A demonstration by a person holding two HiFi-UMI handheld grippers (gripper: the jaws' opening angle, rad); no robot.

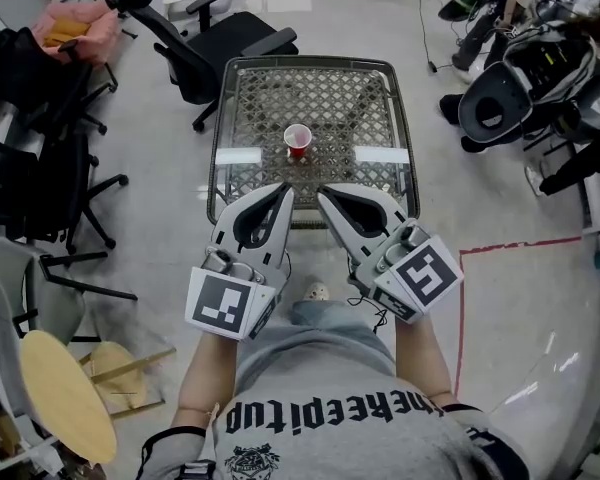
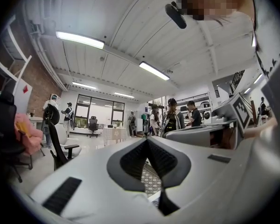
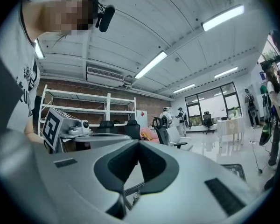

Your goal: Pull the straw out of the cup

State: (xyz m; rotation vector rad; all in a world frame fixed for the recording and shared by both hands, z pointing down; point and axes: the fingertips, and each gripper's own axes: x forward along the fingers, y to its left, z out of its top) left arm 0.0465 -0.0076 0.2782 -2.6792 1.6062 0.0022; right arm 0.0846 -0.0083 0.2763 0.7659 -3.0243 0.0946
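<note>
With my left gripper [image 1: 283, 194] and right gripper [image 1: 325, 197] both closed on nothing at the near edge of the lattice-top table [image 1: 242, 108], the red cup [image 1: 298, 141] stands upright ahead between them, marginally nearer my left, its straw too small to make out.

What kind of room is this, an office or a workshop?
Probably an open lab or workshop: office chairs stand on a glossy floor, metal shelving lines a brick wall, and a mesh-topped table holds a red cup.
</note>
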